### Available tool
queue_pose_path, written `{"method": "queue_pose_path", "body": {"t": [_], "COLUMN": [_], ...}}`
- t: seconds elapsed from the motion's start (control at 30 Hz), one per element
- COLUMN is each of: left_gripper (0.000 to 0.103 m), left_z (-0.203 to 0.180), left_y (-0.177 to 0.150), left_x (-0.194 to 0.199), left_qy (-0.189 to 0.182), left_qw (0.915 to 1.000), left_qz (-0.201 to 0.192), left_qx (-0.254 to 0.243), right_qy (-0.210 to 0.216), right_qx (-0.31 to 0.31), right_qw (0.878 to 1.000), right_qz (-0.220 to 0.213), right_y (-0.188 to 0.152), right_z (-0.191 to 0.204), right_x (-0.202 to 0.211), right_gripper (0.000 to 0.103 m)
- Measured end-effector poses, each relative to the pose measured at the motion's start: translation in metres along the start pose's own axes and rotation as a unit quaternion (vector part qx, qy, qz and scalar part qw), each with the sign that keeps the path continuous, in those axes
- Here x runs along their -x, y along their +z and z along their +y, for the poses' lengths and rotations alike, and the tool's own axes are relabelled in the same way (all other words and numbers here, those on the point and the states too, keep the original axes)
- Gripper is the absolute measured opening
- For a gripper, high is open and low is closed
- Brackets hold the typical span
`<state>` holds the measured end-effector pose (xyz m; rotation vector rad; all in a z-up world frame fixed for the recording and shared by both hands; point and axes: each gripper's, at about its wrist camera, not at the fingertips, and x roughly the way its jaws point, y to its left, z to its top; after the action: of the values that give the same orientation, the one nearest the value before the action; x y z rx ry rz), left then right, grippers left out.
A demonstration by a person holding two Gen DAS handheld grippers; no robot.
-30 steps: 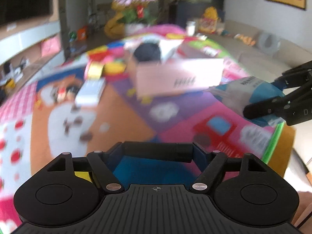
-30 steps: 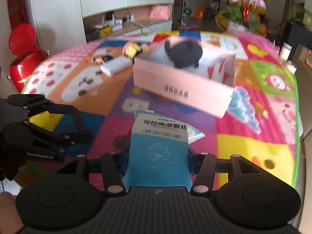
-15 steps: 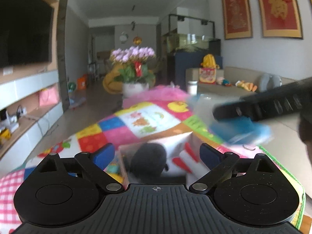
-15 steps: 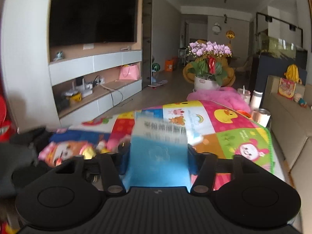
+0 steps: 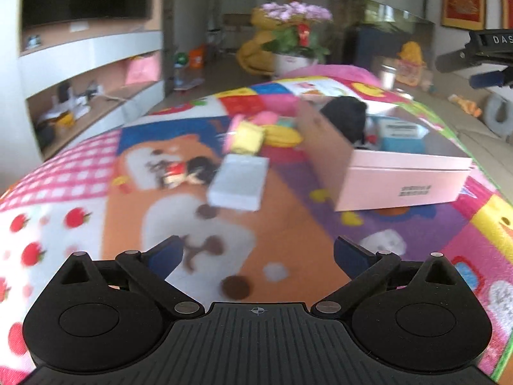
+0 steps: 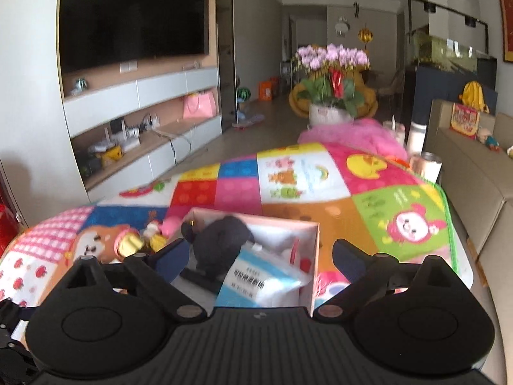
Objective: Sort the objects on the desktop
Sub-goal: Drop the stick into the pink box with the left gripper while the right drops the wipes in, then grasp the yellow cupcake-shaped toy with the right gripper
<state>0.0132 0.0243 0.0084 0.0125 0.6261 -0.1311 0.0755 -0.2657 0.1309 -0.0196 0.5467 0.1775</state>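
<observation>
1. While both hand-held tools hang above a table draped in a bright cartoon mat (image 5: 80, 173), nothing is gripped by either one. The left gripper (image 5: 258, 253) has its two fingers spread wide over bare mat. The right gripper (image 6: 259, 253) is likewise parted, poised directly over the box.

2. A pink cardboard box (image 5: 400, 183) sits open-topped on the mat, evidently serving as the collecting bin. A blue-and-white tissue pack (image 6: 256, 284) lies inside it, in the corner nearest the right tool, leaning against a black rounded object (image 6: 221, 240) that shares the box. With the parted fingers straight above it, I judge the pack has just been dropped in.

3. From the right wrist view, the pack lies tilted, its long axis running from the near edge of the box up and away toward the dark object, printed label facing up.

4. A white flat box (image 5: 239, 181) rests on the mat left of the pink box, apart from it, long axis pointing roughly away from the left tool. Beyond it sits a yellow and pink toy cluster (image 5: 256, 133), blurred.

5. My guess: the left tool is lined up toward the white box as the next item to sort.
</observation>
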Motion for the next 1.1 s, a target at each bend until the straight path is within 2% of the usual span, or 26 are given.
{"method": "queue_pose_path", "body": {"t": [0.1,0.23,0.27,0.37,0.43,0.57,0.7,0.73,0.77,0.87,0.93,0.97,1.0,1.03,1.1], "left_gripper": [0.103,0.103,0.103,0.103,0.103,0.103,0.103,0.103,0.103,0.103,0.103,0.103,0.103,0.103,0.103], "left_z": [0.011,0.02,0.024,0.03,0.035,0.044,0.052,0.053,0.054,0.053,0.053,0.053,0.054,0.054,0.053], "left_y": [-0.006,-0.006,-0.006,-0.009,-0.011,-0.014,-0.016,-0.016,-0.016,-0.017,-0.017,-0.017,-0.018,-0.018,-0.017], "left_x": [0.005,0.0,0.0,0.004,0.004,0.005,0.006,0.006,0.006,0.006,0.006,0.006,0.006,0.006,0.006], "left_qy": [0.027,0.022,0.015,0.004,-0.003,-0.019,-0.031,-0.034,-0.037,-0.041,-0.043,-0.043,-0.043,-0.043,-0.042], "left_qw": [0.9995,0.9992,0.9989,0.9974,0.9961,0.9927,0.989,0.9885,0.9882,0.9879,0.9875,0.9874,0.9873,0.9873,0.9874], "left_qz": [-0.014,-0.018,-0.019,-0.029,-0.03,-0.032,-0.029,-0.029,-0.029,-0.03,-0.031,-0.031,-0.031,-0.03,-0.032], "left_qx": [0.005,0.029,0.04,0.065,0.083,0.115,0.142,0.145,0.146,0.146,0.148,0.149,0.15,0.15,0.149], "right_qy": [0.024,0.086,0.095,0.124,0.116,0.05,0.012,0.016,0.022,0.046,0.042,0.044,0.052,0.074,0.108], "right_qx": [0.006,0.025,0.028,0.04,0.05,0.107,0.143,0.153,0.157,0.162,0.189,0.203,0.205,0.19,0.159], "right_qw": [1.0,0.995,0.994,0.986,0.982,0.979,0.963,0.959,0.962,0.956,0.954,0.953,0.952,0.951,0.947], "right_qz": [0.016,0.045,0.054,0.105,0.137,0.165,0.227,0.237,0.225,0.241,0.227,0.22,0.219,0.233,0.256], "right_y": [0.005,0.028,0.035,0.055,0.063,0.068,0.059,0.055,0.056,0.053,0.047,0.045,0.046,0.047,0.046], "right_z": [0.017,0.059,0.071,0.107,0.131,0.169,0.182,0.184,0.185,0.192,0.202,0.206,0.207,0.205,0.2], "right_x": [-0.009,-0.036,-0.046,-0.092,-0.13,-0.203,-0.26,-0.267,-0.267,-0.267,-0.256,-0.247,-0.24,-0.233,-0.214], "right_gripper": [0.096,0.096,0.094,0.075,0.072,0.058,0.058,0.058,0.061,0.058,0.043,0.031,0.013,0.004,0.001]}}
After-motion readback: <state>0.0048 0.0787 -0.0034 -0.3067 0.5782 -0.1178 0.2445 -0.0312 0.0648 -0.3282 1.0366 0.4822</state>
